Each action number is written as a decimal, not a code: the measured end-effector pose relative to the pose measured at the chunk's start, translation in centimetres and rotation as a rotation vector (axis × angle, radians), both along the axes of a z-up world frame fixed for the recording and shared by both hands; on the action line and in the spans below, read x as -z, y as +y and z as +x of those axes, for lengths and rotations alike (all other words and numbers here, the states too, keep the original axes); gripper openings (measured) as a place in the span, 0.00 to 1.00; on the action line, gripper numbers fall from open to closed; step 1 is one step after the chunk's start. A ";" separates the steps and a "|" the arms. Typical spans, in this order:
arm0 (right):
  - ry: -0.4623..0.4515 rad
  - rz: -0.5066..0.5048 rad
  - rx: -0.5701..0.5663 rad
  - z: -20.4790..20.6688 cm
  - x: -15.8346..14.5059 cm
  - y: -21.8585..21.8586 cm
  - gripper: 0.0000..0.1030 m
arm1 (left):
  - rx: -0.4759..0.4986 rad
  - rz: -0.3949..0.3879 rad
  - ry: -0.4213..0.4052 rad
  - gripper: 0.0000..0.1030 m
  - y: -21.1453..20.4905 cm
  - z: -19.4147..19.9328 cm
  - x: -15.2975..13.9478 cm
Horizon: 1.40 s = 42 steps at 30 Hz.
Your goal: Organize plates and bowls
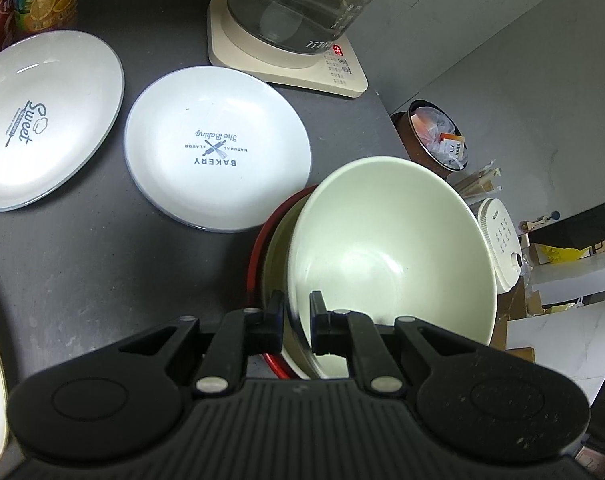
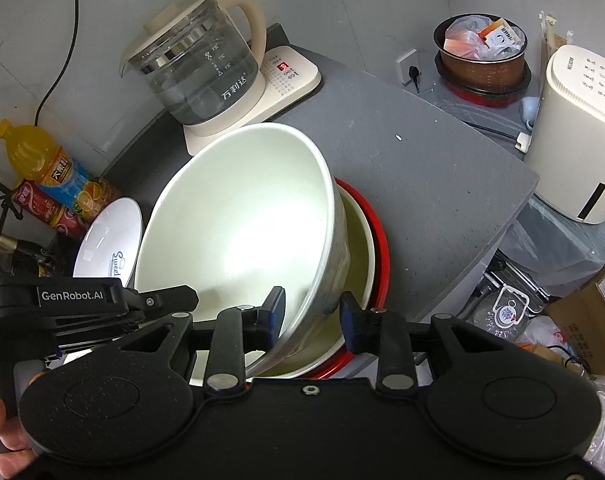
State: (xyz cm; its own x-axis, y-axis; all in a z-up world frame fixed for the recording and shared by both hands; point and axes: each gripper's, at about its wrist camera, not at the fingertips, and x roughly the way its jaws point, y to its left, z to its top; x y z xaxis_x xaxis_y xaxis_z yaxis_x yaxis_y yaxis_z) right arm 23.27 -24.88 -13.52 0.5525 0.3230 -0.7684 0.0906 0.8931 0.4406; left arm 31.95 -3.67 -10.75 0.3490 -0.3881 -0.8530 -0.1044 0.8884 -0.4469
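Left gripper (image 1: 296, 320): jaws nearly closed, clamped on a thin rim. Right gripper (image 2: 311, 314): jaws parted, pads clear on both sides.

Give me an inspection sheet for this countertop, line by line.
Surface: dark grey countertop, bare on the right.
Job's things: white bowl tilted in a nested cream and red bowl stack; Bakery plate and Sweet plate lie flat, apart.
Clutter: glass kettle on its base, juice bottle, red can.
Grippers: left gripper shut on the white bowl's rim; right gripper astride the rim, open.
Cables: black cable on the wall.
Surroundings: cream appliance, pot holding bags, floor clutter.
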 end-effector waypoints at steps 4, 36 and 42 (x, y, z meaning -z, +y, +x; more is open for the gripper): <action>-0.008 0.005 -0.002 0.0 -0.4 -0.1 0.41 | 0.000 0.007 0.006 0.11 -0.1 0.1 0.0; -0.068 -0.061 -0.016 -0.9 -1.5 -1.4 0.20 | -0.084 0.063 -0.042 0.45 3.6 -1.3 -2.4; -0.058 -0.042 -0.019 -0.9 -1.4 -1.6 0.20 | -0.107 0.090 -0.043 0.50 4.6 -1.4 -2.7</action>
State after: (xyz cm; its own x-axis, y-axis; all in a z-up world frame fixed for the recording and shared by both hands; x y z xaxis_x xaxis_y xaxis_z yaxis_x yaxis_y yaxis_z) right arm 22.37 -26.48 -12.07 0.5904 0.3024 -0.7483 0.0486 0.9122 0.4069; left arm 30.51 0.91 -8.09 0.4217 -0.2694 -0.8658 -0.1831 0.9098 -0.3723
